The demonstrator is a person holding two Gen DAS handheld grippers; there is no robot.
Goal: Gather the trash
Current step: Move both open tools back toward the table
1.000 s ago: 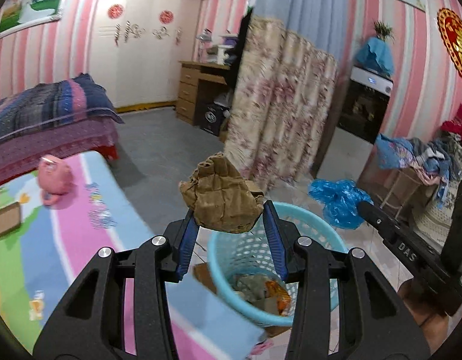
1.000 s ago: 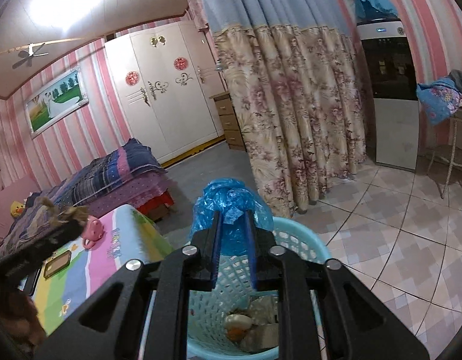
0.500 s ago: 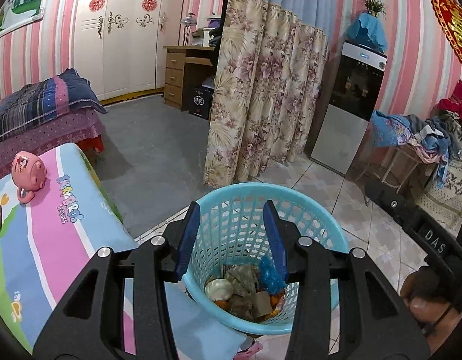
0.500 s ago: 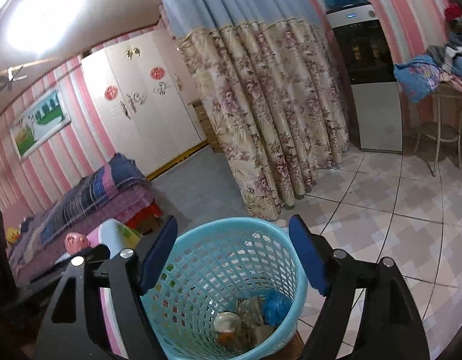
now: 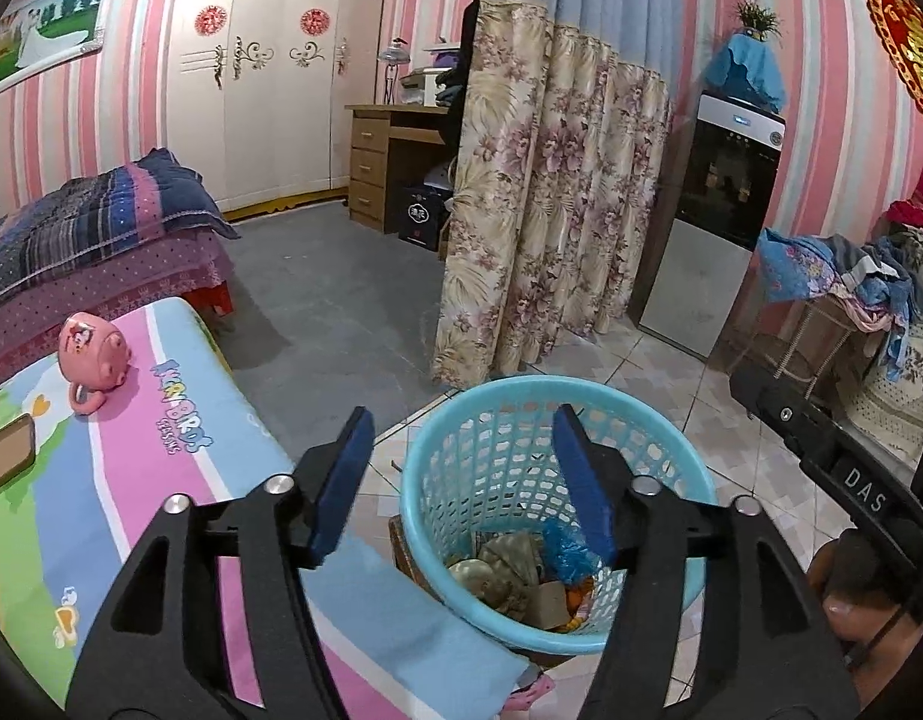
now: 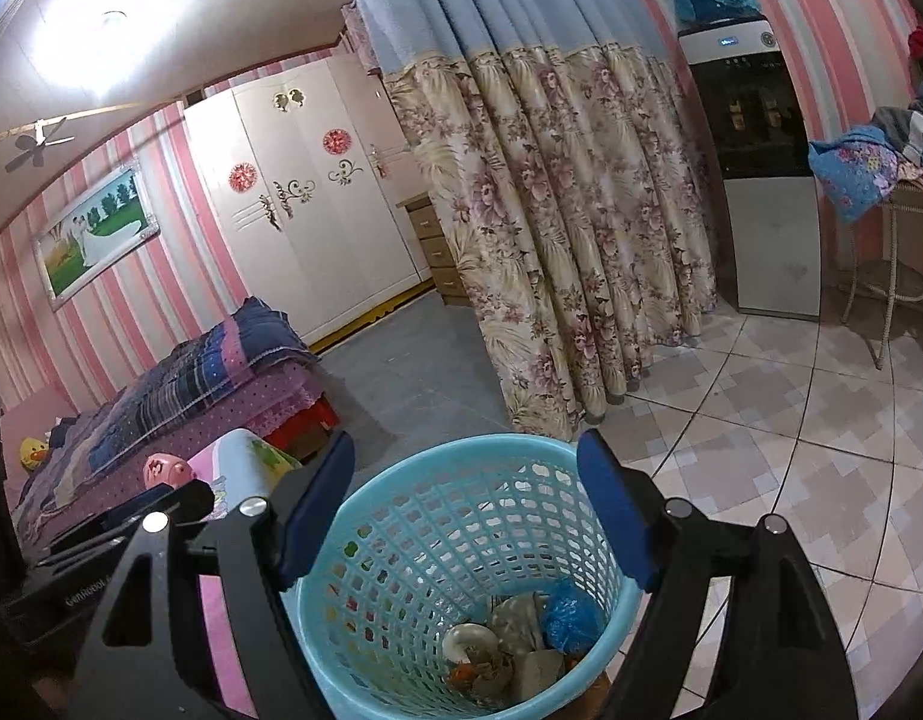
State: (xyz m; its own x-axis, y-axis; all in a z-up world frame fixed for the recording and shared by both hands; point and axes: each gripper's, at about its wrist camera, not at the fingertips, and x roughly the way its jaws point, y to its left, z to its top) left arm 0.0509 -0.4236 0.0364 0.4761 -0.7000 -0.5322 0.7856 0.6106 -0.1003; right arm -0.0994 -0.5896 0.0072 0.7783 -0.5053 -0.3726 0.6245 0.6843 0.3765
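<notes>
We hold both hand-held grippers, left [image 5: 461,474] and right [image 6: 464,498], gaping empty directly above the round turquoise plastic lattice basket [image 5: 557,396]; the left's jaws have just widened.

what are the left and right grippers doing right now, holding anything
left gripper: open, just been opening, nothing between its jaws, above the basket.
right gripper: open, empty, above the basket too.

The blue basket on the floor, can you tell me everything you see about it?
The basket is round, light turquoise, and looks like plastic, with walls full of little holes and a smooth rim. It stands upright on the tiled floor, close beside the colourful striped mat. At the bottom lies trash: a crumpled blue bag, brownish paper and some orange bits. It is mostly empty above that. Both grippers hang open over it, not touching it.
</notes>
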